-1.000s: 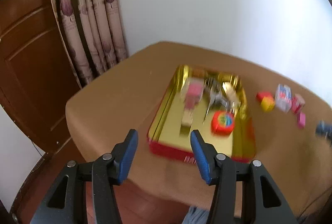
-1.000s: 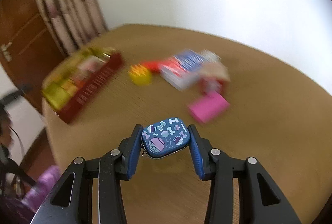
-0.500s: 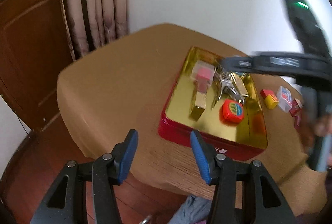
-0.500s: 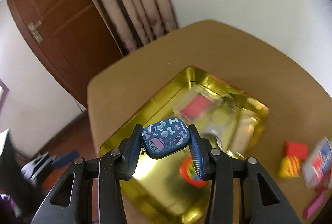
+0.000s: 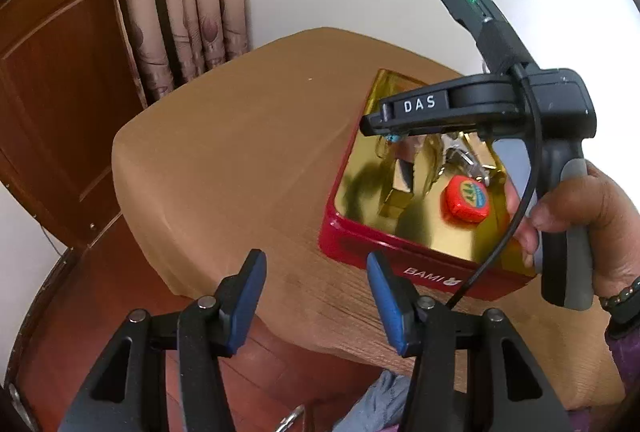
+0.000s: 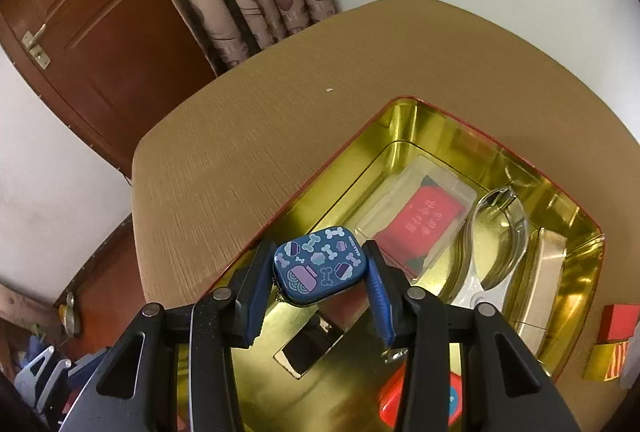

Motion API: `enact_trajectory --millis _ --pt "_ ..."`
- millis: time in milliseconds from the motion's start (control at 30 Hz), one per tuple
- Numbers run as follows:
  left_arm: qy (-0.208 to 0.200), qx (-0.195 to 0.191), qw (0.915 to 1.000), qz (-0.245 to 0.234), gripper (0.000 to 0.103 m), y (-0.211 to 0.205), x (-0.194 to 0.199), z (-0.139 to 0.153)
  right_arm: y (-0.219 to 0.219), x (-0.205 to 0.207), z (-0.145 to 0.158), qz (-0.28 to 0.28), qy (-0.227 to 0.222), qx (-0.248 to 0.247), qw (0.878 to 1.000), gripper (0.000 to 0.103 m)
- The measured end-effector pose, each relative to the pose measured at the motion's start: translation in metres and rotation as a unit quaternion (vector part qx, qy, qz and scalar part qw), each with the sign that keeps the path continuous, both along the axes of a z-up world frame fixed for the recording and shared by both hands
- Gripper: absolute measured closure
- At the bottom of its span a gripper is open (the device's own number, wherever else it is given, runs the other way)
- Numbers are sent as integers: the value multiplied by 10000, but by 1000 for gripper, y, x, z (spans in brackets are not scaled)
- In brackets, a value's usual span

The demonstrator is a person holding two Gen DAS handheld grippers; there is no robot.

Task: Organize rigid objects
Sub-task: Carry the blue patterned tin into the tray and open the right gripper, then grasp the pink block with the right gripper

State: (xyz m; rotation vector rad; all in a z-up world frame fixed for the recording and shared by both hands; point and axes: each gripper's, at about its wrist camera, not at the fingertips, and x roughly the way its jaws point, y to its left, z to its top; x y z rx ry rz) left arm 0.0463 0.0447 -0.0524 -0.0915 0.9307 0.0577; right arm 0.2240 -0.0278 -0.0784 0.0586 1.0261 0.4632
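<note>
My right gripper [image 6: 320, 274] is clamped on a small blue case [image 6: 319, 271], rounded and printed with bones and bowls, held above the near-left part of the tin [image 6: 362, 136]. The tin is red outside and mirror-gold inside, sitting near the table's [image 6: 256, 144] front edge with bare wood-grain surface to its left. Inside it I see a red packet [image 6: 422, 222] in clear plastic, nail clippers [image 6: 494, 244] and a red round thing [image 5: 466, 199], possibly a tape measure. My left gripper [image 5: 316, 290] hangs with fingers apart, empty, off the table's front edge.
</note>
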Motion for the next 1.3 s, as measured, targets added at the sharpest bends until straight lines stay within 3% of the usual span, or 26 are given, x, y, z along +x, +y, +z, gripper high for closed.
enact_trajectory --millis 533,700,800,1000,1133,1300 --pt "123 293 9995 -29 49 -4 3 -7 -33 -22 30 -361 -392 729 9959 58" --pt "96 372 9992 -79 49 -7 1 -6 -59 -56 45 -630 -723 1149 9887 55" --pt "82 407 9991 -97 49 -9 1 -6 -85 -91 48 -891 -1002 1145 9843 44" --pt "24 578 9981 -222 49 -20 -3 -3 -154 -169 37 -1559 -1650 305 9734 39" --pt "-11 730 9967 -347 49 -30 -6 -3 -213 -216 21 -2143 -2073 -159 9544 23" --pt "-86 1010 9934 -535 49 -50 -14 -2 -297 -251 -12 -3013 -1387 -494 9421 21"
